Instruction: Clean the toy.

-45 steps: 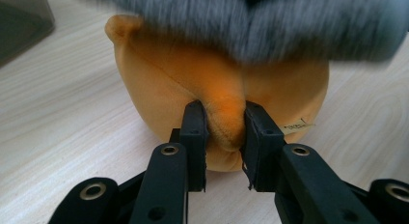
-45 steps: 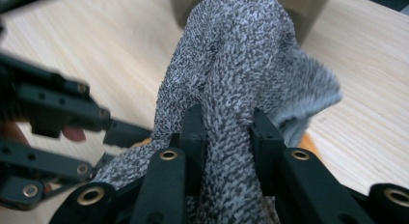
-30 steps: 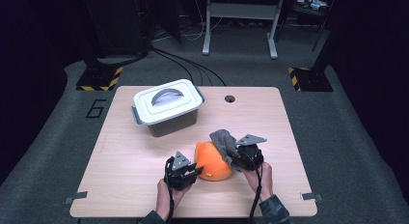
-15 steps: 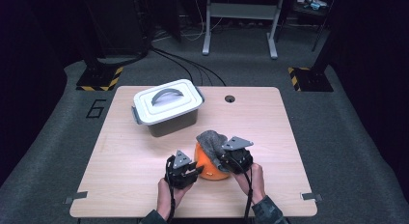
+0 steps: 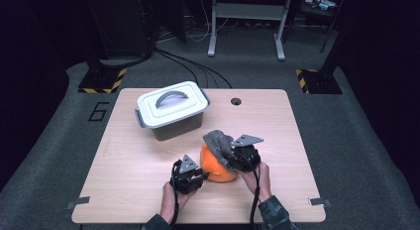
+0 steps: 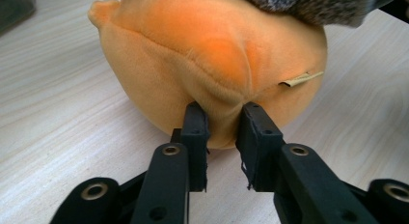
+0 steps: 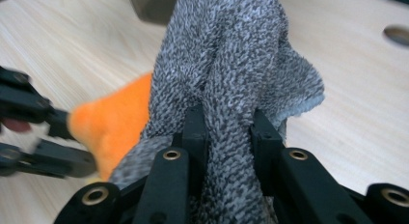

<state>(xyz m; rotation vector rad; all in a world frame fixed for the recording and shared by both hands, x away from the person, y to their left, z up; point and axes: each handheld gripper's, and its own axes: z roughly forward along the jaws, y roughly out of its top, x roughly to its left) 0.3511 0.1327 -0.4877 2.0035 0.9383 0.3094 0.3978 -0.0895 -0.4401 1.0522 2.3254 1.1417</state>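
Observation:
An orange plush ball [image 5: 218,169] lies on the wooden table [image 5: 124,155] near its front edge. My left gripper [image 5: 202,175] is at the ball's left side. In the left gripper view its jaws [image 6: 223,122] have just been closing and pinch a fold of the orange plush [image 6: 212,55]. My right gripper [image 5: 229,163] is shut on a grey knit cloth [image 5: 218,141] that drapes over the top of the ball. In the right gripper view the grey cloth [image 7: 231,50] bulges up between the jaws of the right gripper [image 7: 224,122], with the orange plush [image 7: 115,122] to its left.
A grey plastic box with a white handled lid [image 5: 171,108] stands shut behind the ball, toward the table's back left. A round cable hole [image 5: 236,101] sits near the back edge. Bare wood stretches to the left and right of the hands.
My right gripper has carried the grey cloth leftward, so it now covers more of the orange ball's top. The left gripper has stayed at the ball's left side.

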